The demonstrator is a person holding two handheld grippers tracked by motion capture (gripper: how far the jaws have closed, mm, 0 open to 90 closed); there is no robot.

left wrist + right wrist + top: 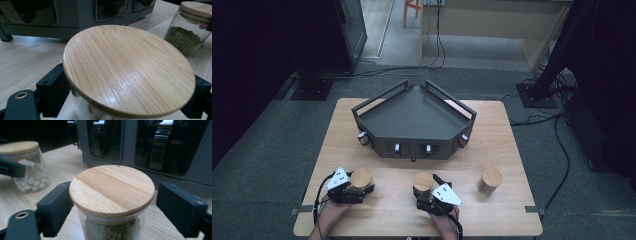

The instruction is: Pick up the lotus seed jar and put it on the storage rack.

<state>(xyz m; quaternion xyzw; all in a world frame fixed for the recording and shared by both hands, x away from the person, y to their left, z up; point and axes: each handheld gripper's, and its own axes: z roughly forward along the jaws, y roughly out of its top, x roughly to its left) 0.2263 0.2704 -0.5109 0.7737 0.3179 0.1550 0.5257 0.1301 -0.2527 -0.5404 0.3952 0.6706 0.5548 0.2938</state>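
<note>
Wooden counter (502,140), seen from the high view, is carrying a dark angular tray unit (414,117) at its far middle, with small white-tipped knobs along its front faces. Left gripper (353,188) is sitting at the near left of the counter, its jaws standing on either side of a jar of pale beads (361,178) with a bamboo lid; in the left gripper view the lid (128,68) is tilting and both jaws are lying close against the glass, so the gripper is grasping this jar. Right gripper (424,198) is resting at the near middle, around a jar of green beans (423,182); in the right gripper view its lid (111,188) is sitting level, the left jaw is touching the jar while the right jaw is standing apart, so this gripper is reading as released. A third lidded jar (489,180) is standing alone on the counter, to the right of the right gripper.
</note>
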